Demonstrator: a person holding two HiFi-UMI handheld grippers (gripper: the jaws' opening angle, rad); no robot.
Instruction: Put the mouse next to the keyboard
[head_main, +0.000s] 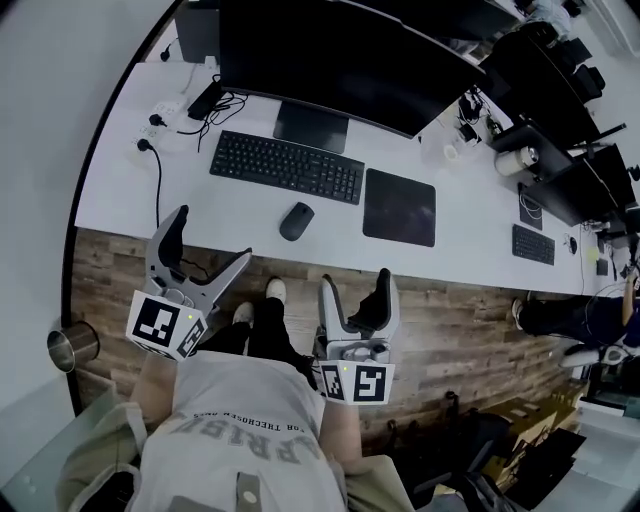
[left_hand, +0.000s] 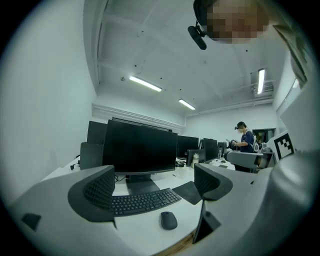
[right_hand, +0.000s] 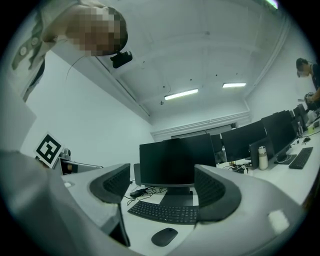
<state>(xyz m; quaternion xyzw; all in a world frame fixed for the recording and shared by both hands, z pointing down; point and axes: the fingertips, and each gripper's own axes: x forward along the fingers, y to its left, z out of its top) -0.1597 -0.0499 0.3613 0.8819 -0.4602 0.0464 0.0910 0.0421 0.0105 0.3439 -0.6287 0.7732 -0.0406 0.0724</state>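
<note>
Left gripper (head_main: 212, 235), right gripper (head_main: 356, 280) before desk (head_main: 470, 215), jaws apart, empty.

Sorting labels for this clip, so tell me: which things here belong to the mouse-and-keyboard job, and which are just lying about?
Belong to the job:
mouse
keyboard
left gripper, jaws apart, empty
right gripper, jaws apart, empty

Just lying about:
mouse pad
monitor
metal cup
small keyboard at far right

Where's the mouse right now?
Head view: the mouse lies on the white desk, just near-side of the keyboard, toward its right end, left of the mouse pad.
</note>
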